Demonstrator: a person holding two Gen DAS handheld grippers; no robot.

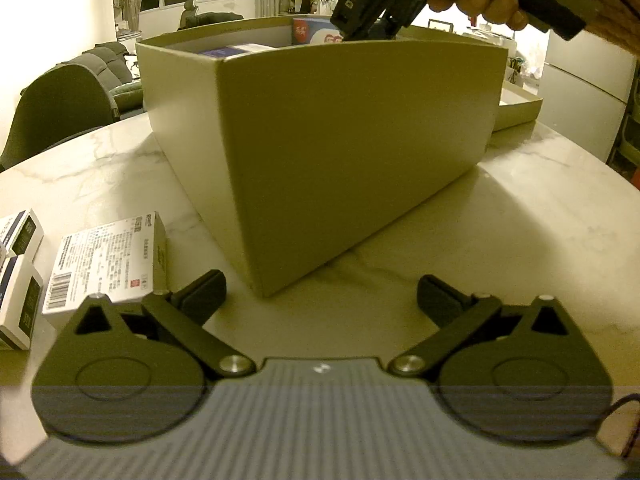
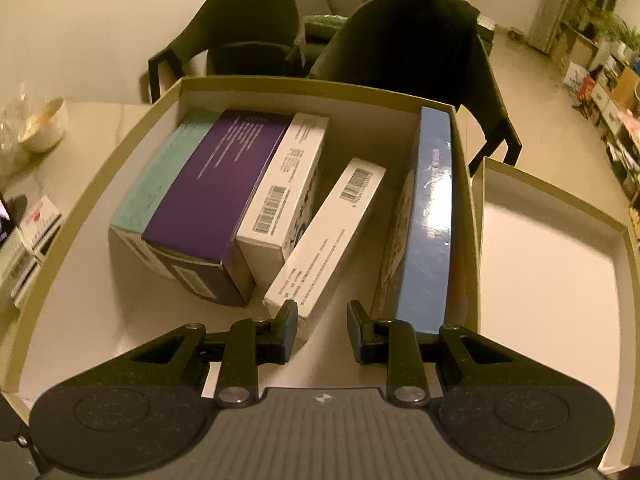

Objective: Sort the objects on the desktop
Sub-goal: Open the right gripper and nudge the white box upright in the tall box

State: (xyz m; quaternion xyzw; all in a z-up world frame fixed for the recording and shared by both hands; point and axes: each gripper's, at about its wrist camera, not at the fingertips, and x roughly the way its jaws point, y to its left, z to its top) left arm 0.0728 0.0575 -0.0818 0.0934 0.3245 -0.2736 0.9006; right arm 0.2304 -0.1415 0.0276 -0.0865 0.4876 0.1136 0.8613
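left hand-held gripper (image 1: 320,294): black fingers | silver pivot screws | grey ribbed body | white logo

Ahead of my right gripper (image 2: 322,330) I see a purple box (image 2: 208,200) and a glossy blue box (image 2: 430,216). The storage box (image 2: 470,184) is olive outside, white inside.

five boxes (image 2: 224,196) stand inside the carton (image 2: 280,84), lid (image 2: 552,200) right.
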